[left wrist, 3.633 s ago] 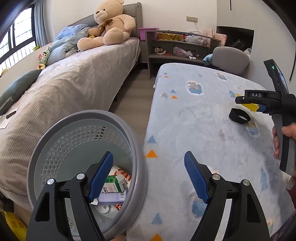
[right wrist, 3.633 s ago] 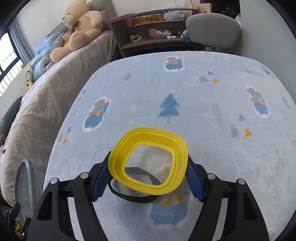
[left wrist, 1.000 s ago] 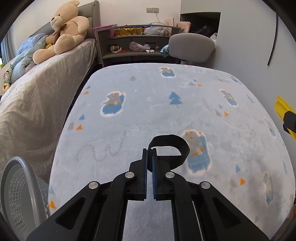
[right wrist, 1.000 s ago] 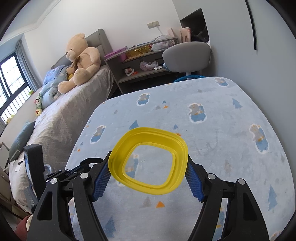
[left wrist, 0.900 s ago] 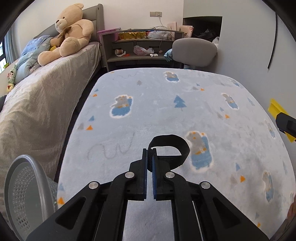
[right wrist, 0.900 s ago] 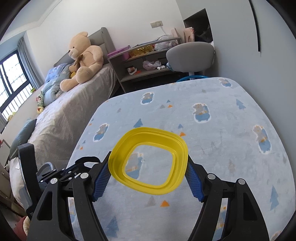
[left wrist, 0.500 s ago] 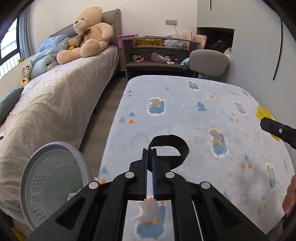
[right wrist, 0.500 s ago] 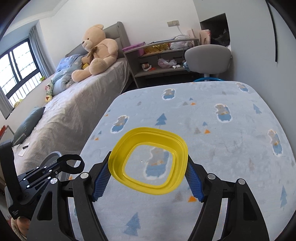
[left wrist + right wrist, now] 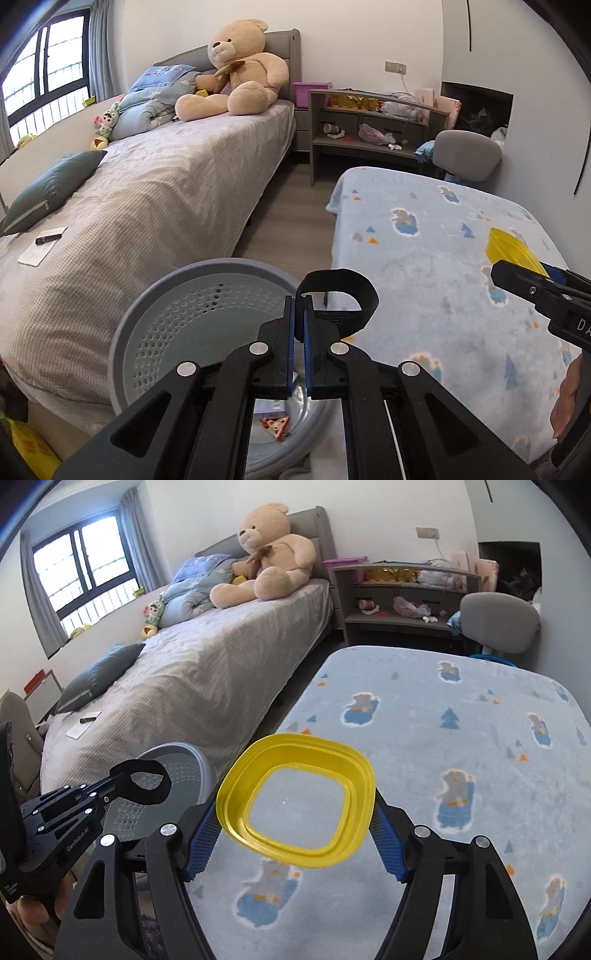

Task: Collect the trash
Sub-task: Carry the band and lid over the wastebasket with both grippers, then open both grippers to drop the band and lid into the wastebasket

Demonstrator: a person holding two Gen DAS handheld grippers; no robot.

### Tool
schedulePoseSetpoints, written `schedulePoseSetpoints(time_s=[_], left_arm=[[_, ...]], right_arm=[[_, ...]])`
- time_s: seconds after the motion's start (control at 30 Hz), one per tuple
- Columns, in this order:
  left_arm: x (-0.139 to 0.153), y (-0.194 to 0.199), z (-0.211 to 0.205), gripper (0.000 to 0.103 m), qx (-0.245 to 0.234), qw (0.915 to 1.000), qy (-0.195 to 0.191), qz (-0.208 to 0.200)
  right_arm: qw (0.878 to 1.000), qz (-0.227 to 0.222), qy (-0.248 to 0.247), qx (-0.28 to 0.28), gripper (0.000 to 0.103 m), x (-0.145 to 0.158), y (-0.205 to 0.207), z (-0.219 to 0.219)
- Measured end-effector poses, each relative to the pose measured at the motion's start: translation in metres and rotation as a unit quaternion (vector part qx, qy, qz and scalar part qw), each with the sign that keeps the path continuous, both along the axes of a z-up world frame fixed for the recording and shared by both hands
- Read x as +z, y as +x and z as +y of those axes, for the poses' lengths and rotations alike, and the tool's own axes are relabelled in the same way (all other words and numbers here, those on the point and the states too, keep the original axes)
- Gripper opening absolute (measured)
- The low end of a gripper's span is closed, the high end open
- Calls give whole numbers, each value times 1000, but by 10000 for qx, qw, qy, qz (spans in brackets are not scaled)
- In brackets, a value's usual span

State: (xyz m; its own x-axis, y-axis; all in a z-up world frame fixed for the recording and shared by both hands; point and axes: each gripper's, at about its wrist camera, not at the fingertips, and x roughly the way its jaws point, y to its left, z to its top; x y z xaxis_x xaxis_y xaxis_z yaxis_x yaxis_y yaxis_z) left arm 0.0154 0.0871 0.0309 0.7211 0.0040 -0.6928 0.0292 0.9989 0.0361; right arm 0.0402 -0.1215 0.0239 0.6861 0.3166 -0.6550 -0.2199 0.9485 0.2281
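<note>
left tongs (image 9: 299,317) pinched tight on a floppy black strap loop (image 9: 341,295) over the perforated grey plastic bin (image 9: 155,317) at 7 o'clock, "GenRobot.AI" on their side, right tongs (image 9: 295,830) clamping a squarish yellow plastic lid (image 9: 295,771) above the fuzzy blue bear-print counter (image 9: 461,738)

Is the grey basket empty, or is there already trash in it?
Not empty: the grey basket holds packaging at its bottom, seen below the left gripper.

Bin (image 9: 140,317) btwn bed (image 9: 147,206) & table (image 9: 436,266) (on floor).
</note>
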Motion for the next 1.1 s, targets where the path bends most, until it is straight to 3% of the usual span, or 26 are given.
schedulePoseSetpoints(time_s=[0.43, 0.73, 1.1], left_arm=[[-20, 1, 93, 4, 880, 9959, 168, 110], [-36, 6, 118, 5, 1047, 9940, 6, 316], [-41, 2, 128, 6, 1244, 9915, -63, 373]], right_arm=[[9952, 117, -220, 941, 71, -15, 19, 104], [9896, 301, -355, 1364, 71, -36, 31, 149], [9838, 372, -408, 1706, 71, -48, 35, 172]])
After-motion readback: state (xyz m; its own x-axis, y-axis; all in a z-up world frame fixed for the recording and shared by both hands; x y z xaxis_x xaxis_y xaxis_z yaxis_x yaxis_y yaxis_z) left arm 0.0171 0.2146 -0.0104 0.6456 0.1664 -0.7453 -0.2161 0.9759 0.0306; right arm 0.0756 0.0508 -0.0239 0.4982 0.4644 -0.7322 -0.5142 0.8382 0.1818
